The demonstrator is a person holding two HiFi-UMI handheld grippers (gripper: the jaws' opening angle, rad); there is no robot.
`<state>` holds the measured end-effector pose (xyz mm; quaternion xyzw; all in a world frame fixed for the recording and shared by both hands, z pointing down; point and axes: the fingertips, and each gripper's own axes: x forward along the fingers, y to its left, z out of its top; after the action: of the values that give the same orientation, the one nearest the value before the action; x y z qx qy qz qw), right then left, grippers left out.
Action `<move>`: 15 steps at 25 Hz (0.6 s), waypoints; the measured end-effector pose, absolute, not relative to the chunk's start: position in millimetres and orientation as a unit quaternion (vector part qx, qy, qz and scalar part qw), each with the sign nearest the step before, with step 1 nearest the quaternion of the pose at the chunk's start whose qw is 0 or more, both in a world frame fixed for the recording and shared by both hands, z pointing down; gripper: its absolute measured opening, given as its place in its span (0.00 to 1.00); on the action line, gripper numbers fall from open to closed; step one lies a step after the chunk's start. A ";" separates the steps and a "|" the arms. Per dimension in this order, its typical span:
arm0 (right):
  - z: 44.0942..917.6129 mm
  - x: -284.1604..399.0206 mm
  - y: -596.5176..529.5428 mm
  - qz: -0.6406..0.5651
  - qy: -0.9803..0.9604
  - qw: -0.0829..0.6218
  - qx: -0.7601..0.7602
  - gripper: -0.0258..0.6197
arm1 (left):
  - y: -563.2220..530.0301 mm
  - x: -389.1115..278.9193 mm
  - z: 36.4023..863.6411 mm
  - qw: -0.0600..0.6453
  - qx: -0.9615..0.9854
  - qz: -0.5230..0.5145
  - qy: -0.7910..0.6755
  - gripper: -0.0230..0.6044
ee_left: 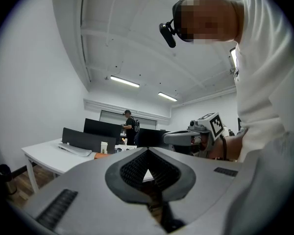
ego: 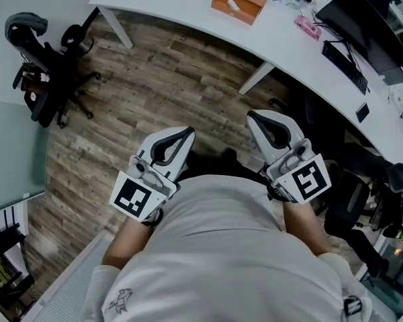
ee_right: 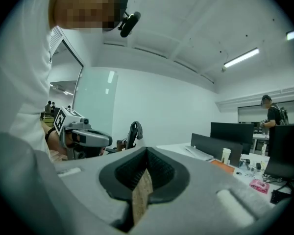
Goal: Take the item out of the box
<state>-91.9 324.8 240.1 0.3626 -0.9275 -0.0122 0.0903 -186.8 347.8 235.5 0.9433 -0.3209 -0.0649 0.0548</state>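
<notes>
An open orange box (ego: 238,2) sits on the long white table (ego: 188,12) at the far side of the room, with a small white item (ego: 234,5) inside it. Both grippers are held close to the person's body over the wooden floor, well short of the table. My left gripper (ego: 188,134) is shut with nothing between its jaws. My right gripper (ego: 252,117) is shut and empty too. In the left gripper view the jaws (ee_left: 148,152) meet at the tip and the right gripper (ee_left: 186,137) shows beside them. In the right gripper view the box (ee_right: 224,166) is a small orange edge on the table.
A black office chair (ego: 43,66) stands on the floor at the left. A keyboard (ego: 346,66), a pink object (ego: 307,27) and dark monitors lie on the table's right part. White table legs (ego: 255,78) stand ahead. Another person (ee_right: 272,114) stands far off by the desks.
</notes>
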 end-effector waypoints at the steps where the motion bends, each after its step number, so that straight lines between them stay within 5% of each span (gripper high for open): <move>1: 240.8 -93.6 323.5 -0.012 -0.927 0.093 0.363 0.04 | 347.0 -190.9 239.6 0.059 0.943 -0.056 -0.323 0.03; 15: 245.5 -99.5 298.7 -0.005 -0.933 0.073 0.354 0.04 | 331.2 -210.1 253.4 0.060 0.935 -0.022 -0.350 0.03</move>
<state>-99.5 298.7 245.5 0.3536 -0.9325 -0.0049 0.0729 -210.1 331.2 253.4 0.9346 -0.3497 -0.0220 0.0603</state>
